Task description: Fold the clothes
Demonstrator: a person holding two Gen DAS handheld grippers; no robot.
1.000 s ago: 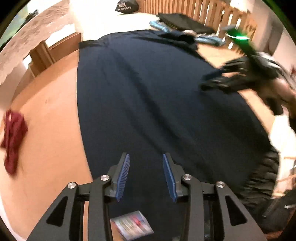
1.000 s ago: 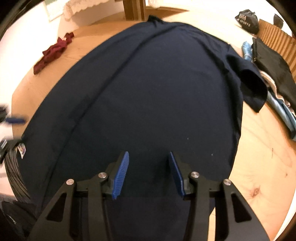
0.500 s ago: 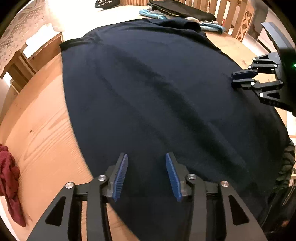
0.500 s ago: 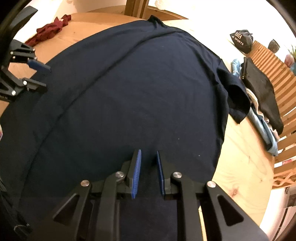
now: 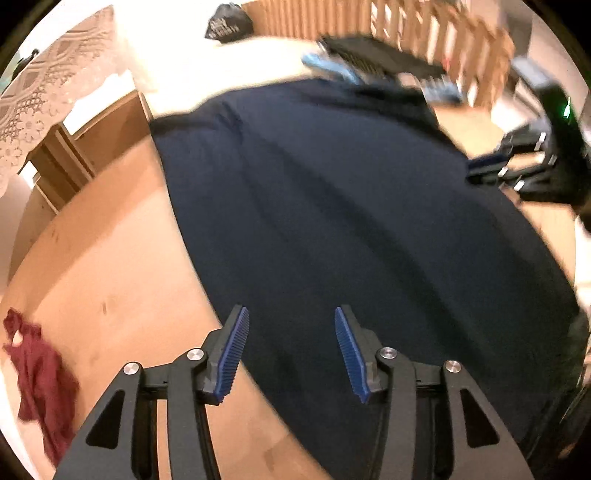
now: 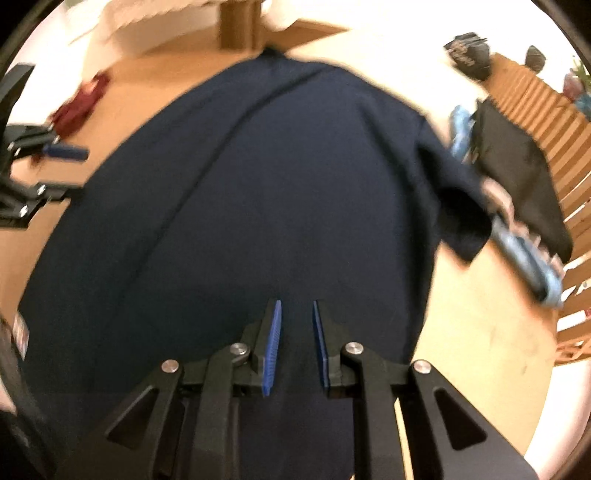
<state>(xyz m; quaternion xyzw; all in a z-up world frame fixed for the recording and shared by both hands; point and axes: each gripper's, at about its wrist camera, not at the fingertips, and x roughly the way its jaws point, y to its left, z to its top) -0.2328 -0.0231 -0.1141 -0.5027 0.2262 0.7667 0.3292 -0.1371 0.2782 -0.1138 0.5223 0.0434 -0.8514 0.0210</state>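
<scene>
A navy T-shirt [image 5: 351, 221] lies spread flat on the wooden table [image 5: 110, 258]. My left gripper [image 5: 291, 321] is open above the shirt's left edge, its left finger over bare wood and its right finger over cloth. The right wrist view shows the same shirt [image 6: 277, 184] with a sleeve [image 6: 458, 206] out to the right. My right gripper [image 6: 295, 306] hovers over the near part of the shirt with its jaws narrowed to a small gap and nothing in it. Each gripper shows in the other's view: the right gripper [image 5: 476, 171] and the left gripper [image 6: 74, 171], at opposite sides of the shirt.
A crumpled dark red cloth [image 5: 40, 387] lies on the table left of the shirt. Black clothing [image 6: 517, 166] and a light blue cloth [image 6: 517, 240] lie by the sleeve, in front of a slatted wooden bench [image 6: 546, 110]. A black bag [image 5: 229, 24] sits far back.
The right gripper's jaws narrowed a second ago and have stayed narrow. The left gripper has shifted left, to the shirt's edge, still open. Both views are blurred by motion.
</scene>
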